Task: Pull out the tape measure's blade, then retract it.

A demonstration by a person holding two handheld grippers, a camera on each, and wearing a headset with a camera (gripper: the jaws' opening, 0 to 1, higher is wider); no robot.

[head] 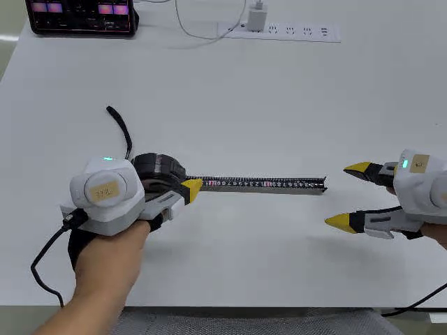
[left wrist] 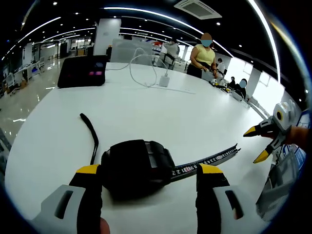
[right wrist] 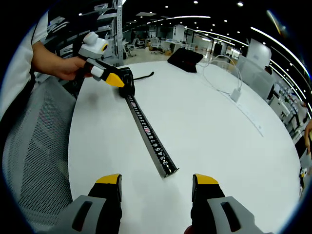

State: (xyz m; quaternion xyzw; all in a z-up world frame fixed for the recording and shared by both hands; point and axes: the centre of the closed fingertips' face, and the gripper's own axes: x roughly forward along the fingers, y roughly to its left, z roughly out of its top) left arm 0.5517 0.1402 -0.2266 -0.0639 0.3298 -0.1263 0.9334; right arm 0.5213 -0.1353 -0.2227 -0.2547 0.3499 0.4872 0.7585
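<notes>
- Yellow-tipped fingers (left wrist: 88,169) of the left gripper (left wrist: 149,169) straddle the black, rounded plastic case (head: 157,169) of the tape measure at the left of the white tabletop (head: 279,105). One finger lies against the case and a sliver of gap shows at the other — whether they actually squeeze it I cannot tell.
- A thin black strap (head: 120,125) trails from the case across the table, away from the person.
- The dark metal blade (head: 262,183) with pale numerals is drawn out of the case and lies flat on the table, running rightward to its end hook (head: 323,185).
- The right gripper (head: 349,195) sits near the hook, just past it — its yellow-tipped fingers spread wide, grasping nothing and apart from the blade.
- In the right gripper view the blade's end lies ahead of the two fingers, roughly in line with the gap between them.
</notes>
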